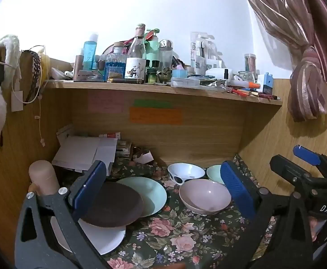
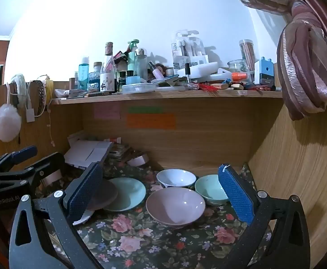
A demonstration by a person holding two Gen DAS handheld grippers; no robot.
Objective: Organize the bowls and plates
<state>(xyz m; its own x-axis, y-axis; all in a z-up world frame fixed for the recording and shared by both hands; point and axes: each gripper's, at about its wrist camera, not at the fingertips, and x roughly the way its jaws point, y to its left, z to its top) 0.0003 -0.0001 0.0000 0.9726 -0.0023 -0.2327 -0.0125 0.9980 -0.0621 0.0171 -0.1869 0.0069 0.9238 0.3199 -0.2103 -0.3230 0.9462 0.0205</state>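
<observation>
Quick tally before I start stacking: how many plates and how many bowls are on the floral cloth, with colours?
Plates: 3, brown plate, green plate, white plate
Bowls: 3, pink bowl, white bowl, green bowl
Total: 6

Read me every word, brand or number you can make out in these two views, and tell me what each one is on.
"DAS": on the right gripper's black body, left wrist view.
"GenRobot AI", roughly: on the left gripper's body, right wrist view.
Sticky notes under the shelf: writing too blurred.
Bottle labels and white packaging on the shelf: print too small to read.
</observation>
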